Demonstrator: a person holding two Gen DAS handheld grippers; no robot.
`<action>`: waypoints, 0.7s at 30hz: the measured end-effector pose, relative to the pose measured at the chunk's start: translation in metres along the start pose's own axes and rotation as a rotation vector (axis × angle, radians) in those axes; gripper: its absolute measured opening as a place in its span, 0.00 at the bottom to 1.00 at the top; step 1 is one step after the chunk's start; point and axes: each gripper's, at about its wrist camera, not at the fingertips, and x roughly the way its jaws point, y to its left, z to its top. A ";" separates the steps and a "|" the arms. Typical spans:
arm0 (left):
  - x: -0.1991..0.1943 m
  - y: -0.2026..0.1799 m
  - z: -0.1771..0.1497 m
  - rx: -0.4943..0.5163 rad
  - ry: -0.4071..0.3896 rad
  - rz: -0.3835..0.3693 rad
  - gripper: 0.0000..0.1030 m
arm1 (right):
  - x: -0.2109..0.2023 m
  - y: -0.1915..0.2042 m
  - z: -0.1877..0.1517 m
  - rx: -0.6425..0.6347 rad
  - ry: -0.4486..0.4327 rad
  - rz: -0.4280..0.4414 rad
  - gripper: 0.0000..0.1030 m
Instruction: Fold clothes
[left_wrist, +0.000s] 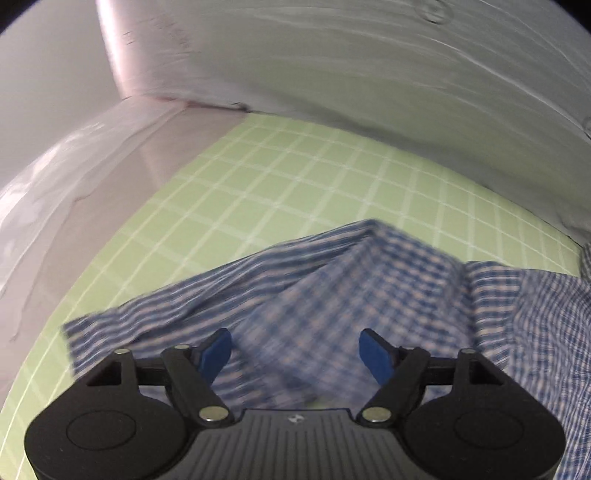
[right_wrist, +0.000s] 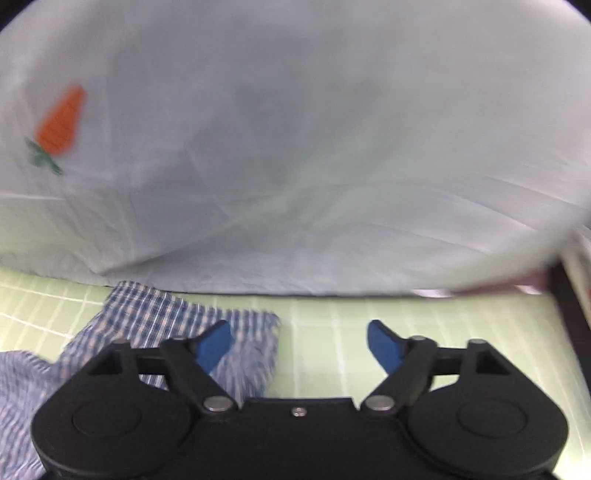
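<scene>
**Checked shirt lies rumpled as both claws stand empty**

A blue-and-white checked shirt lies in loose ridges on a green grid-lined mat, with both handheld grippers poised above it. The left gripper hangs over the middle of the cloth, its blue pads spread wide and pressing on nothing; fabric shows between and beneath them, but none is pinched. The right gripper is likewise wide open and empty: its left pad sits over a narrow end of the shirt, perhaps a sleeve or hem, while its right pad is over bare mat.

Behind the mat hangs a pale sheet embroidered with an orange carrot; a plain wall and floor border the far side.

By the look of it, the folding is at an early or middle stage. The shirt shows heaped creases rather than flat, squared layers, and one end trails away from the bulk. Smoothing, further folds and a tidy finish appear to remain. Both views are blurred, so finer detail of the garment cannot be made out.
</scene>
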 end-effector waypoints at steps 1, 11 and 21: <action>-0.004 0.011 -0.005 -0.022 0.003 0.013 0.76 | -0.017 -0.003 -0.011 0.020 0.003 -0.006 0.84; -0.028 0.099 -0.046 -0.192 0.017 0.078 0.76 | -0.123 -0.020 -0.150 0.008 0.225 -0.031 0.85; -0.007 0.116 -0.042 -0.234 0.004 0.021 0.73 | -0.143 -0.026 -0.170 0.080 0.270 -0.105 0.85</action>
